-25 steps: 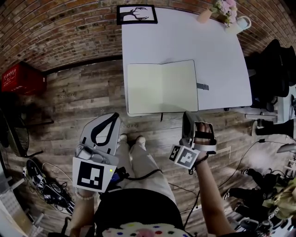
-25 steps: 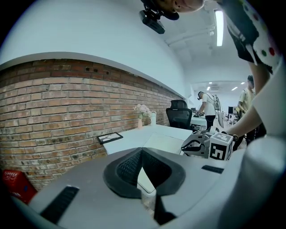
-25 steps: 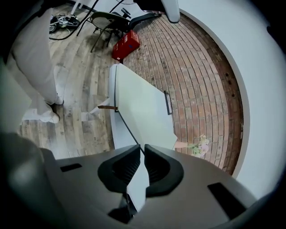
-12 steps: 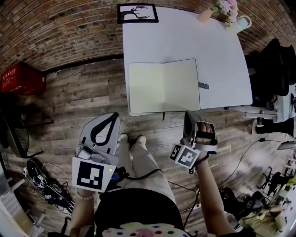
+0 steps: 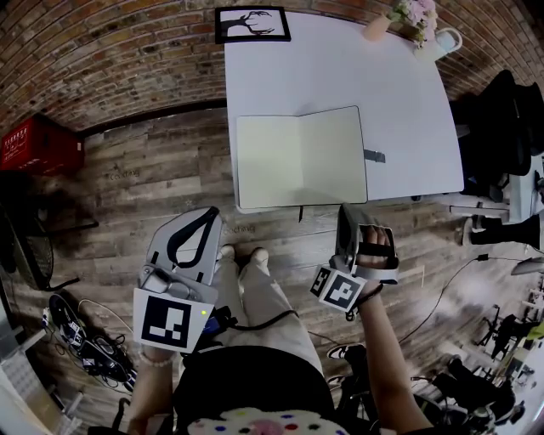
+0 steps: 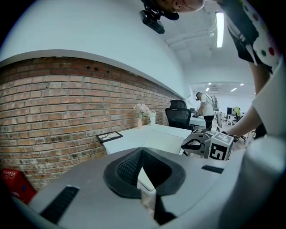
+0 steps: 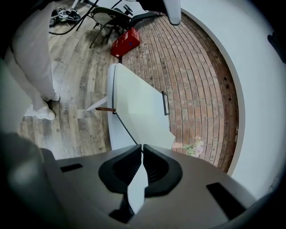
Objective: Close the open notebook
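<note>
The open notebook (image 5: 299, 159) lies flat with blank cream pages at the near edge of the white table (image 5: 399, 102). Its ribbon (image 5: 299, 212) hangs over that edge. The right gripper view shows the notebook (image 7: 134, 105) ahead, and the left gripper view shows it (image 6: 163, 141) too. My left gripper (image 5: 209, 214) is held over the floor, short of the table, jaws shut and empty (image 6: 142, 150). My right gripper (image 5: 344, 209) hovers just short of the table's edge below the notebook's right page. Its jaws (image 7: 141, 146) have just closed the last bit and meet with nothing between them.
A framed deer picture (image 5: 251, 25), a vase of flowers (image 5: 408, 15) and a white mug (image 5: 446, 41) stand at the table's far edge. A small dark clip (image 5: 372, 156) lies right of the notebook. A red crate (image 5: 42, 140) sits left, dark chairs (image 5: 501, 119) right, cables (image 5: 76, 340) on the floor.
Both grippers and the notebook stay where they were. People at the lower right of the head view have shifted.
</note>
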Tool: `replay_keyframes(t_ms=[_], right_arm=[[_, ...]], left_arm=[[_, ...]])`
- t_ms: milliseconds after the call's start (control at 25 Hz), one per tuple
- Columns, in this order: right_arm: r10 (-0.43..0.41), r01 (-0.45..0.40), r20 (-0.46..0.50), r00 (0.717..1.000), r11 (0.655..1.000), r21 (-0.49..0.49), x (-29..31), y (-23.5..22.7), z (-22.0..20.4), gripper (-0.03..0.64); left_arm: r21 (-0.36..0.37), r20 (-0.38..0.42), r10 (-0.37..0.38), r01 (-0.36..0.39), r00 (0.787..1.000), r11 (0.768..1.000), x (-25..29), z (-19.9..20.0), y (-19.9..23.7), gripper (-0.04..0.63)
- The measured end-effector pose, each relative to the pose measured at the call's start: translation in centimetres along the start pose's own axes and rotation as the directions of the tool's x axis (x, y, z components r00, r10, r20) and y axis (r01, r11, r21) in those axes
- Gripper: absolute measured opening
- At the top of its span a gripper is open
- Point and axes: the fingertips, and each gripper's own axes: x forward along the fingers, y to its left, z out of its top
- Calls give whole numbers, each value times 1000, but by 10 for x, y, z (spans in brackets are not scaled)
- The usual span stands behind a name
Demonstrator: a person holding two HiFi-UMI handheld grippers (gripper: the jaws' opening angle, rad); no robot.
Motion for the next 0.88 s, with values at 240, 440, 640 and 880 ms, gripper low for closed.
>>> replay_keyframes(t_ms=[240, 440, 640, 880], right_arm=[[-17, 17, 10, 1000, 1000, -6, 1, -2, 2, 38], [-17, 17, 41, 999, 1000, 0, 4, -3, 9, 37], [55, -70, 74, 996, 972, 222, 6, 2, 11, 37], [209, -336, 274, 939, 380, 862, 8, 4, 13, 38]], left_arm=[[3, 0, -4, 4, 1000, 1000, 1, -1, -3, 15], [9, -6, -2, 2, 1000, 1000, 3, -1, -3, 15], [-1, -15, 8, -8, 1000, 1000, 4, -1, -2, 15], [-4, -13, 7, -7, 1000, 1000, 7, -2, -4, 15]])
